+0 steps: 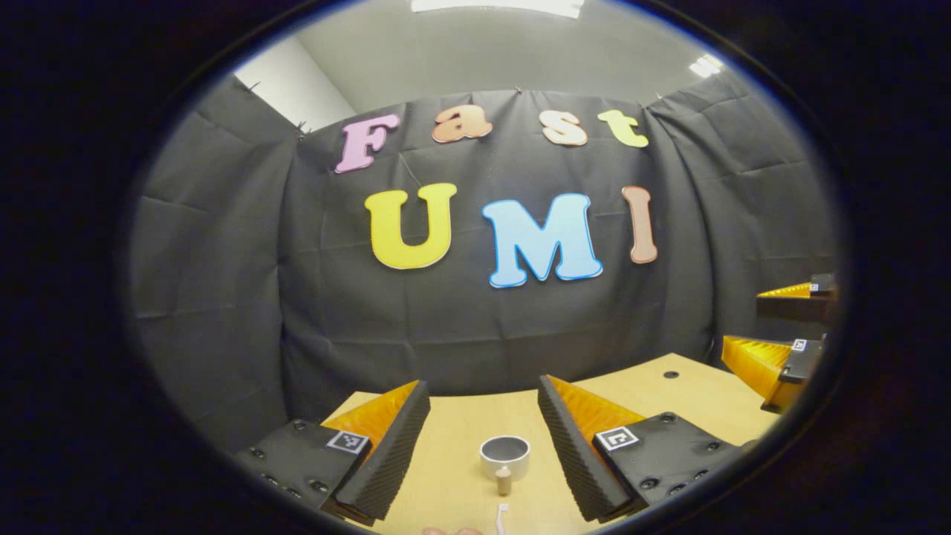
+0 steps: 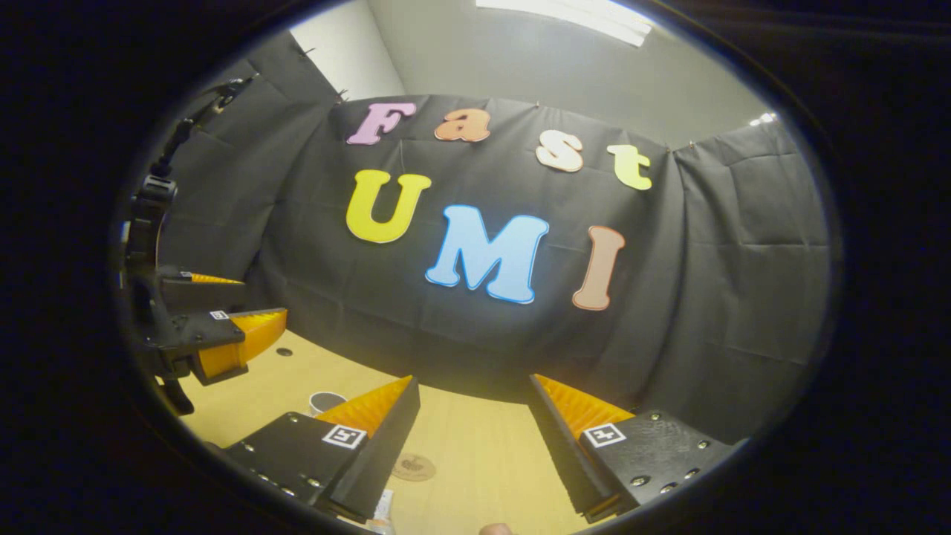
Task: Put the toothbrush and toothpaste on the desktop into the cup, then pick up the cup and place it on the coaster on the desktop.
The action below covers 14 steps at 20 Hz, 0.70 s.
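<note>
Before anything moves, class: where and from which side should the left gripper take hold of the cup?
Probably grip the cup across its round wall just below the rim, coming in level from the near side. It stands upright and open-topped, straight ahead between the left gripper's open jaws.

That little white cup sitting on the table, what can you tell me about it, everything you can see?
The cup is a small, round, white mug-like vessel, ceramic by its look, with a darker grey inside that appears empty. It stands upright on the light wooden desktop, seen between the open fingers of the left gripper, which does not touch it. A small beige upright object stands just in front of it. In the right gripper view only its rim peeks out.
</note>
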{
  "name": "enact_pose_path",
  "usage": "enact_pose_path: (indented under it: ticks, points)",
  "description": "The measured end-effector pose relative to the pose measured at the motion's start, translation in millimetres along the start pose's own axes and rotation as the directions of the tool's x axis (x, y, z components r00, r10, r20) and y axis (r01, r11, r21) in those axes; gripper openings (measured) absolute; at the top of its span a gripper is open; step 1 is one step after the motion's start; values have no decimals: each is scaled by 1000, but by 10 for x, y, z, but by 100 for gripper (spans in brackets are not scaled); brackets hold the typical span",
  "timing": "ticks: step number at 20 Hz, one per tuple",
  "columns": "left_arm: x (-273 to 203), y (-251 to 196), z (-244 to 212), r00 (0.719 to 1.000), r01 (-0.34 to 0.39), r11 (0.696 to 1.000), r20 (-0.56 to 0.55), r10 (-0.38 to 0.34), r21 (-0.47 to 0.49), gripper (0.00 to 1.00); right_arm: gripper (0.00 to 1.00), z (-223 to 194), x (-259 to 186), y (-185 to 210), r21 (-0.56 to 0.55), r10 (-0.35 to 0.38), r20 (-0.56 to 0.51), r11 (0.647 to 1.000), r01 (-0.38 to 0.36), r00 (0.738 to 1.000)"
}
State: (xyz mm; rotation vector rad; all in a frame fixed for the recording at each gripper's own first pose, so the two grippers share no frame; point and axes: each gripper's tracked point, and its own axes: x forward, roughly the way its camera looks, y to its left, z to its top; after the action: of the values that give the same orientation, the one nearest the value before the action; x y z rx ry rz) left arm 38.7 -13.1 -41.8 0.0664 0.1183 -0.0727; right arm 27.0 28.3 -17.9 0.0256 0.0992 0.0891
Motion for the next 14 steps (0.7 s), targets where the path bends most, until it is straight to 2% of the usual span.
enact_pose_path:
  ticks: [4, 7, 11, 14]
  points:
    - [81, -83, -253, 995, 44, 999, -92, -44, -6, 95, 92, -110, 58, 127, 39, 50, -49, 998, -48, 998]
    - [128, -172, -520, 983, 69, 997, -170, -74, -32, 95, 91, -296, 109, 263, 78, 90, -130, 994, -81, 987]
    - [172, -236, -983, 953, 82, 996, -289, -88, -33, 95, 90, -621, 141, 449, 102, 143, -249, 987, -121, 958]
    - [154, -253, -1362, 915, 92, 993, -388, -111, -68, 95, 91, -910, 161, 589, 118, 182, -340, 982, -150, 923]
